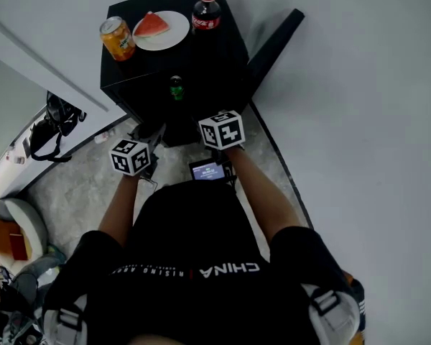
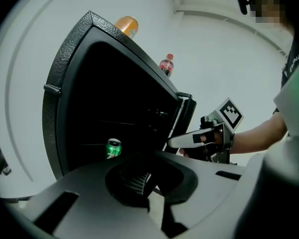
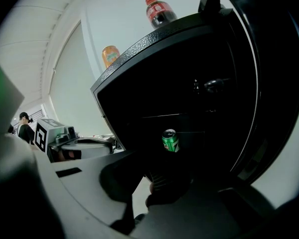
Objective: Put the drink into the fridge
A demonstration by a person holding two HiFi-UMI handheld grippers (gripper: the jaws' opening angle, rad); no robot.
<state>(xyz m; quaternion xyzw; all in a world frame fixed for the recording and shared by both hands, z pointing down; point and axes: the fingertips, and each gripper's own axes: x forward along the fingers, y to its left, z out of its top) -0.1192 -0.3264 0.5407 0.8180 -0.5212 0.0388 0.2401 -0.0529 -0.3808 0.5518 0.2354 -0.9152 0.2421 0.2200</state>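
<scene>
Room: pale wall and speckled floor; the black fridge (image 1: 219,52) stands on the floor against the wall, its door (image 1: 273,42) swung wide open.
Drink: the green can (image 1: 176,88) stands upright on a shelf inside the fridge, close to the front opening. By the look of it, your placing is done.
Fridge top: an orange can (image 1: 117,38), a plate (image 1: 174,40) with melon (image 1: 151,26) and a cola bottle (image 1: 205,11), the bottle nearest the door side.
Left claw (image 2: 144,183): closed with nothing in it, just outside the fridge mouth and clear of the green can.
Right claw (image 3: 162,183): jaws together and empty too, in front of the fridge, near the door.
Risk, green can: it sits near the shelf front, so a claw swung back into the fridge could tip it or roll it out.
Risk, door: if you shove it shut hard, the jolt may topple the cola bottle off the fridge top.
Risk, claws: both crowd the fridge mouth, so you could knock one against the other or snag the door edge.
</scene>
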